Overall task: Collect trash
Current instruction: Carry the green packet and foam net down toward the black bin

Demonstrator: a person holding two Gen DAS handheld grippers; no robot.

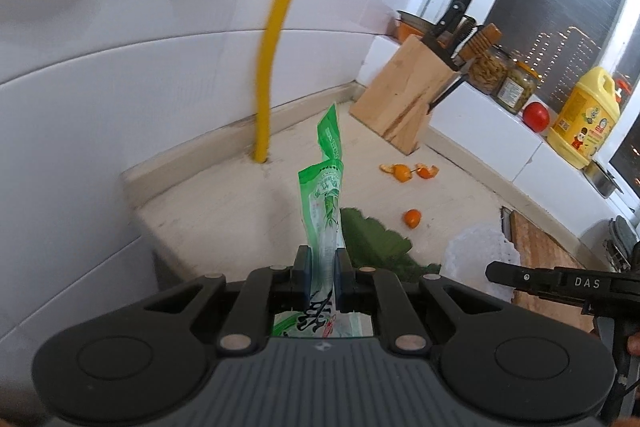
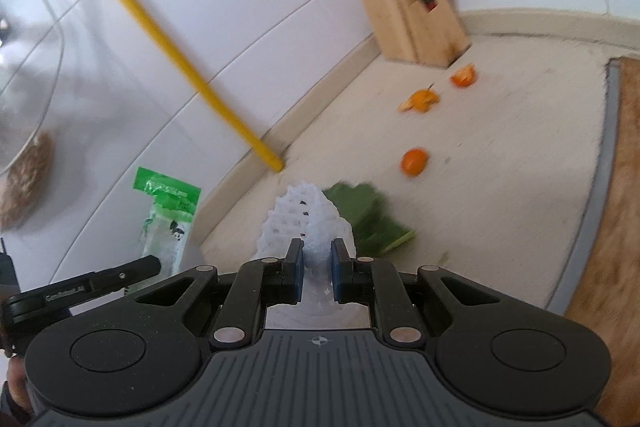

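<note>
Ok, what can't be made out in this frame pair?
- Trash bin: in neither view.
- Green wrapper: lower end hidden behind left gripper.
- White foam net: base hidden by right gripper.
- Green leaf: motion-blurred, partly behind net.
- Jar labels: too small.

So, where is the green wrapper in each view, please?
Left wrist: green wrapper stands at centre, pinched between the left gripper fingers.
Right wrist: green wrapper at lower left, beyond the countertop edge.
Shared landmark: yellow pipe.

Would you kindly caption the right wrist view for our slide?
Right gripper clamps white foam fruit netting above a counter strewn with orange peel.
</note>
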